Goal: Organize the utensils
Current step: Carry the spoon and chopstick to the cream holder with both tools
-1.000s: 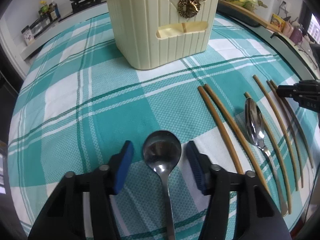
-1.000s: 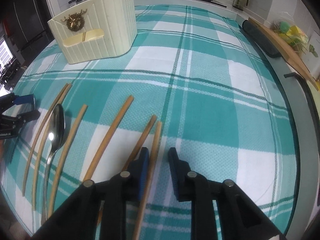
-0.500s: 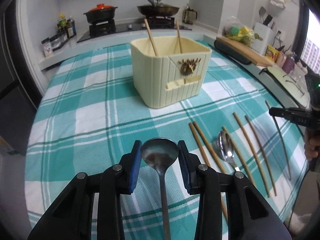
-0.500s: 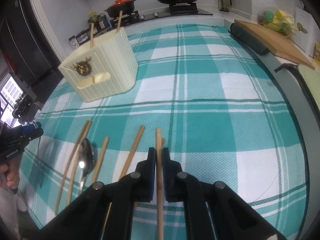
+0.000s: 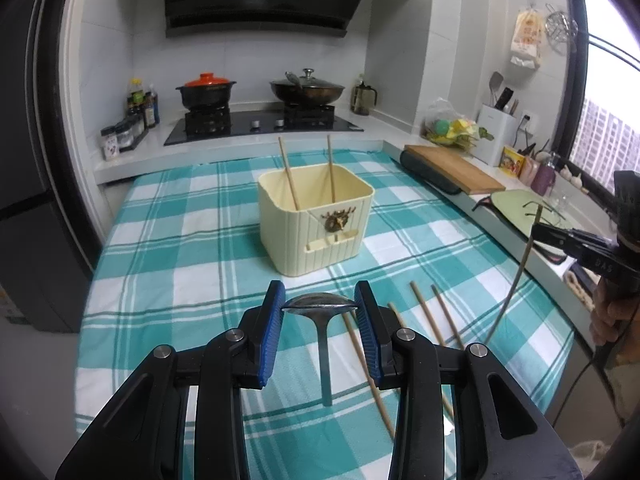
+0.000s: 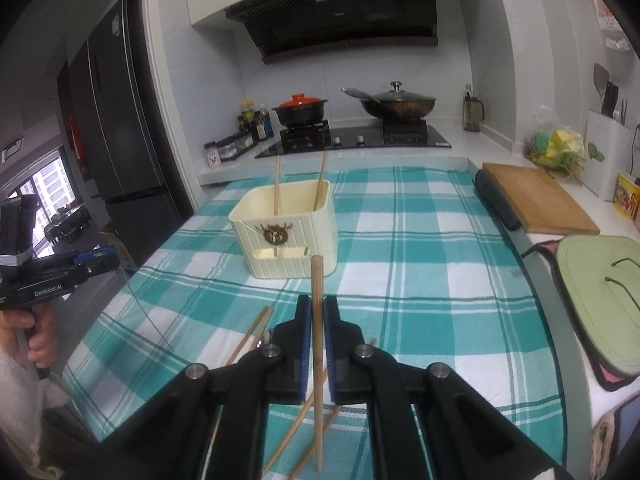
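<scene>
The cloth (image 5: 168, 248) is checked teal and white. The bin (image 5: 316, 236) is ribbed cream with a bronze emblem (image 5: 335, 221). Chopsticks (image 5: 438, 314) are tan, the spoon (image 5: 320, 304) silver, the gripper pads (image 5: 273, 320) blue.

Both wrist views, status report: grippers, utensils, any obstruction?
Left gripper shut on spoon, lifted. Right gripper shut on chopstick, lifted. Holder ahead, two chopsticks inside. Path looks unobstructed.

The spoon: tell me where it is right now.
The spoon sits bowl-first between the blue pads of the left tongs, lifted above the checked cloth, short of the cream utensil box.
</scene>
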